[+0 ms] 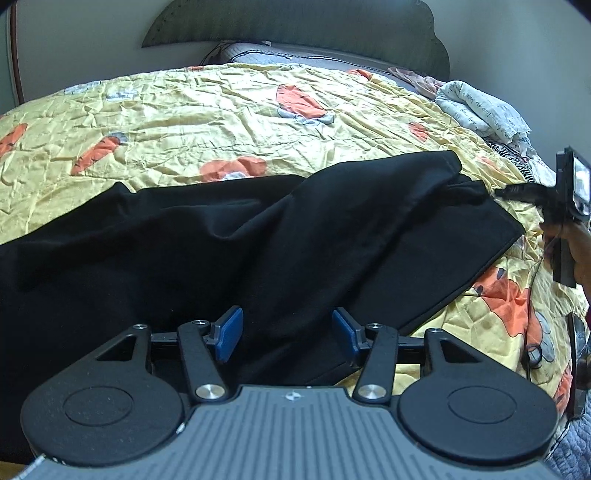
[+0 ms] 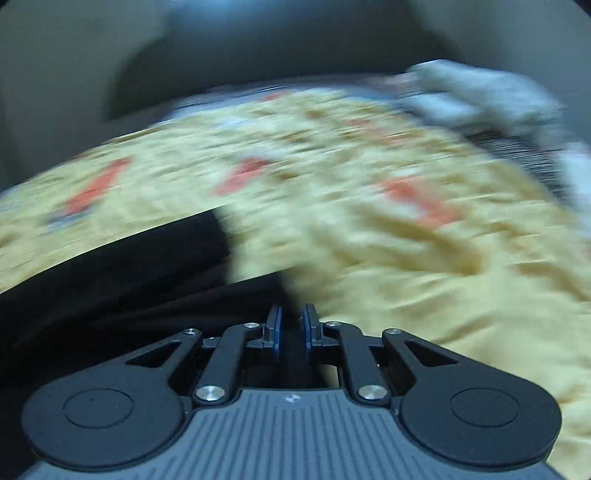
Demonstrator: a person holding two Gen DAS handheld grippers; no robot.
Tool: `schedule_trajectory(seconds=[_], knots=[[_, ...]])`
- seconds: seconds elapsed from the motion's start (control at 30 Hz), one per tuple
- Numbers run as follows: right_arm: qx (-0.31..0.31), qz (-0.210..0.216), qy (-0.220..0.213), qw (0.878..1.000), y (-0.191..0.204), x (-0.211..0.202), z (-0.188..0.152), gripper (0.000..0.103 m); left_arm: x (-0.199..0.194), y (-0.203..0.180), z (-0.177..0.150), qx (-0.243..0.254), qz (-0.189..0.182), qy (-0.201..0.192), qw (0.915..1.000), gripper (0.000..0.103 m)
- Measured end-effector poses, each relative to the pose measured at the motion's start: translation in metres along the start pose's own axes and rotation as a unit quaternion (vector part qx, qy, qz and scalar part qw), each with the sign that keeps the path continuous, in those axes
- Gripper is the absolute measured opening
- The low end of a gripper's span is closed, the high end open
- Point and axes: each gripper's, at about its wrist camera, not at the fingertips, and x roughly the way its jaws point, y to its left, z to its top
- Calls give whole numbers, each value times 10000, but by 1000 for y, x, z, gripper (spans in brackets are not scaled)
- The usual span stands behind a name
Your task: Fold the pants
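Black pants (image 1: 221, 240) lie spread across a yellow quilt with orange prints (image 1: 184, 110); one part is folded over toward the right edge. My left gripper (image 1: 287, 334) is open just above the near part of the pants, holding nothing. My right gripper (image 2: 291, 328) is nearly closed on a black edge of the pants (image 2: 110, 295). The right wrist view is heavily blurred. In the left wrist view the right gripper (image 1: 502, 192) sits at the pants' far right corner, held by a hand.
A white printed pillow (image 1: 480, 107) and a striped cloth lie at the bed's far right. A dark headboard (image 1: 295, 22) stands against the wall. The bed edge drops off at right, with a grey quilted cover (image 1: 576, 443) below.
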Motion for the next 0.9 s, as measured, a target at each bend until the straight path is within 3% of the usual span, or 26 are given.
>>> schedule_trajectory(seconds=[0.03,0.07,0.13,0.2,0.27,0.37,0.47,0.6,0.7,0.83,0.87,0.9], knots=[[203,326,-256,9989,-4,-9,2,15,-1,1,0,-4,-18,-11,10000,57],[503,929,-387,9937,-6,-16,4,15,-1,1,0,-8,-35,-23,10000,57],[1057,1946,-244,9749,-6,-16,6,25,1,1,1,-26,-36,-6,10000,58],[1404,2304,-1,9629,2,-9,5,51,3,0,1,-29,-56,26,10000,58],[1842,2610,286,9472,5,5,1,55,3,-2,0,9,-59,22,10000,58],[2615,3139,699,9100,14,23,-14,55,4,-4,0,95,-28,-16,9999,60],[2868,3142,945,9001,26,26,-21,55,8,-6,0,181,-10,27,9998,62],[3040,3324,905,8882,38,34,-20,55,18,-6,-1,185,-6,153,9997,62],[3264,3291,747,8829,41,44,-19,55,22,-5,-2,156,-2,203,9997,63],[3837,3242,395,8638,34,52,-23,54,19,-6,2,174,-23,147,9997,63],[3890,3209,337,8629,33,52,-23,49,18,-7,3,197,-28,112,9997,63],[3893,3149,284,8651,33,50,-23,29,17,-9,4,232,-23,69,9997,63]])
